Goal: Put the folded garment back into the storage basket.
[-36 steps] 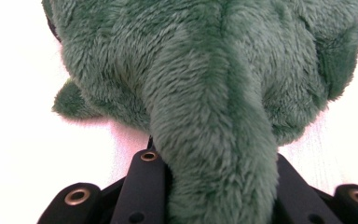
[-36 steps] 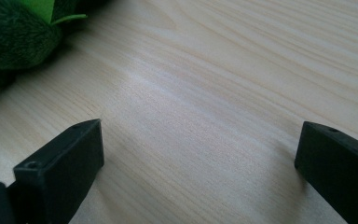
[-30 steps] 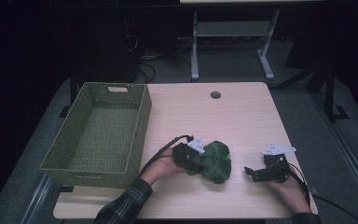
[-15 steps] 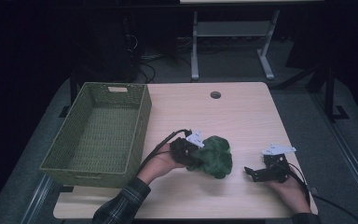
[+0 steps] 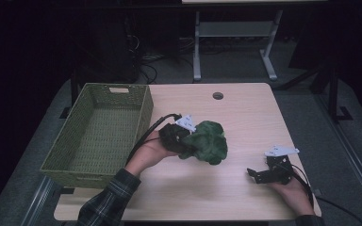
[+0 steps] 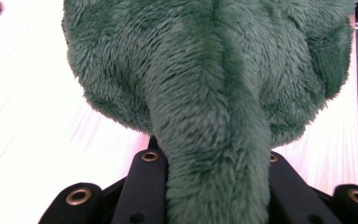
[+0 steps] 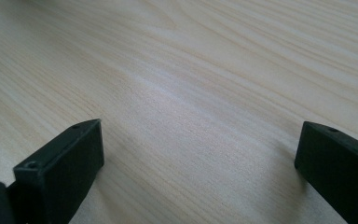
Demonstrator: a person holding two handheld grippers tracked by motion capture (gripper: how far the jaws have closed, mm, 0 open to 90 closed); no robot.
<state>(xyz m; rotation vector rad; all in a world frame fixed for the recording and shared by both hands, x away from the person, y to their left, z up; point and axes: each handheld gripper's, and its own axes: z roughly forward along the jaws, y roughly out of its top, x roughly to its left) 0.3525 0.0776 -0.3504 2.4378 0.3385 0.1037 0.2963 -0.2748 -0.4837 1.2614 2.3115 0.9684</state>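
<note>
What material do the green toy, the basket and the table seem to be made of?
Green plush toy: soft, fuzzy pile fabric, matte; the short fibres show clearly in the left gripper view. Green basket: woven, perhaps wicker or plastic strands; the mesh pattern shows, the fibre itself does not. Table: pale wood or wood-look laminate, smooth with a slight sheen; grain lines run across it.

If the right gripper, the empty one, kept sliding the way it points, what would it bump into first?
Probably nothing soon. The right gripper points left across the bare light wooden table, jaws open. The fluffy green plush toy hangs in the left gripper, seemingly farther back and higher, though depth is unclear.
</note>
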